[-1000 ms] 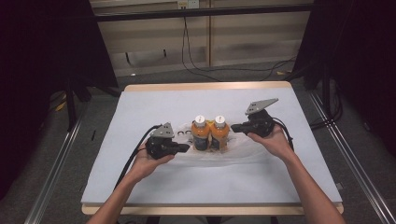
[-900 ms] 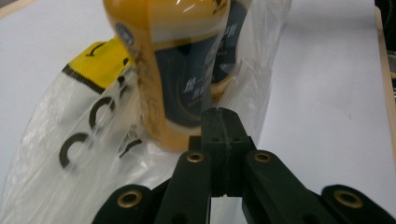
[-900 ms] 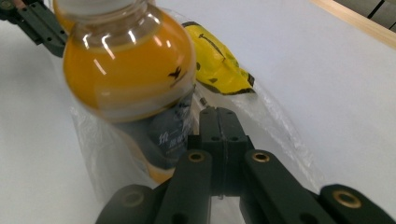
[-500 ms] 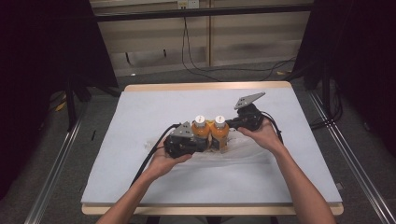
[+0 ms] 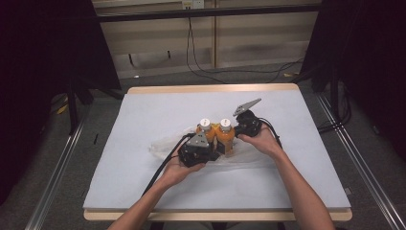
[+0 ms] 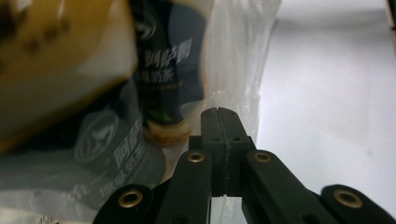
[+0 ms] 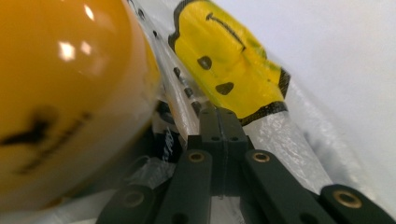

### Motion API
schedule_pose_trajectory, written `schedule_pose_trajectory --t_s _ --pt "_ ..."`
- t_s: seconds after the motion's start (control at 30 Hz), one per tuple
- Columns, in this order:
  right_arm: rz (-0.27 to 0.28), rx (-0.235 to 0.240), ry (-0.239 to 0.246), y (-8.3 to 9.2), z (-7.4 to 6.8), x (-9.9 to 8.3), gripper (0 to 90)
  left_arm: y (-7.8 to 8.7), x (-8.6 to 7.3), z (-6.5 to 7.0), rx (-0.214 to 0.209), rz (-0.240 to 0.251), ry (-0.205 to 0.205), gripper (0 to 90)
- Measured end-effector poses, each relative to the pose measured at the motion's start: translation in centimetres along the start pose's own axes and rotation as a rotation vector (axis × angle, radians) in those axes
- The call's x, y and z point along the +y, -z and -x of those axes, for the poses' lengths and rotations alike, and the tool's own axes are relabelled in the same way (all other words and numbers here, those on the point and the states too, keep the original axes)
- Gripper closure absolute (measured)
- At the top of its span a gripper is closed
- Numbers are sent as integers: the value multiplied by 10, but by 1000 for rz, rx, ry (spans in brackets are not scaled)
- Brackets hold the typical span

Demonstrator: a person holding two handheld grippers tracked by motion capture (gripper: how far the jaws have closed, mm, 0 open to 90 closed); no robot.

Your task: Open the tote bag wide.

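Note:
Two orange bottles with white caps (image 5: pixel 205 130) (image 5: pixel 225 135) stand side by side on a clear plastic bag (image 5: pixel 163 143) in the middle of the white table (image 5: pixel 143 110). My left gripper (image 5: pixel 214 149) lies low against the left bottle's base, its jaws shut. The bag film (image 6: pixel 233 56) rises straight from its tips (image 6: pixel 219 112), and the film looks pinched. From the right, my right gripper (image 5: pixel 235 135) comes against the other bottle (image 7: pixel 60 93) with its jaws together. Its tips (image 7: pixel 218 113) are at the film beside a yellow face print (image 7: pixel 224 70).
The table's wooden front edge (image 5: pixel 215 214) runs below the forearms. Cables (image 5: pixel 158 170) trail from the grippers over the cloth. Dark stands (image 5: pixel 76 96) and floor cables (image 5: pixel 230 72) lie beyond the far edge.
Both hands have drawn inward and down toward the bottles, the left moving right and the right moving left. The bottles stay in place.

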State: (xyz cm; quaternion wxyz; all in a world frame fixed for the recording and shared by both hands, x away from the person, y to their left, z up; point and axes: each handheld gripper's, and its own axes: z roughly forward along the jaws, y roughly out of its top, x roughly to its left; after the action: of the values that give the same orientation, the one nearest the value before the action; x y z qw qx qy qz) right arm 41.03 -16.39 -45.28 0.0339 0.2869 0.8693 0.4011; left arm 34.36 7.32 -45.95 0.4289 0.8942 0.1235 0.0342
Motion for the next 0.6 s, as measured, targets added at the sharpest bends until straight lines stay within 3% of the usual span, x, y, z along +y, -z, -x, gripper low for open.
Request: schedule_pose_trajectory --t_s 0.1,0.13,0.3,0.37,0.6 --pt "-33 7 -29 -6 2 -5 900 -1 -2 0 17 -30 -6 900" --pt "-40 13 -24 -9 3 -5 900 -3 -3 0 13 -8 -1 900" --pt "-69 10 -37 -19 6 -10 900 -7 -8 6 9 -35 -26 900" --pt "-99 -4 -33 -24 7 -12 900 -10 -10 7 12 -42 -18 900" --pt "-82 -31 -47 -27 9 -12 900 -15 -17 9 -3 -79 -13 900"
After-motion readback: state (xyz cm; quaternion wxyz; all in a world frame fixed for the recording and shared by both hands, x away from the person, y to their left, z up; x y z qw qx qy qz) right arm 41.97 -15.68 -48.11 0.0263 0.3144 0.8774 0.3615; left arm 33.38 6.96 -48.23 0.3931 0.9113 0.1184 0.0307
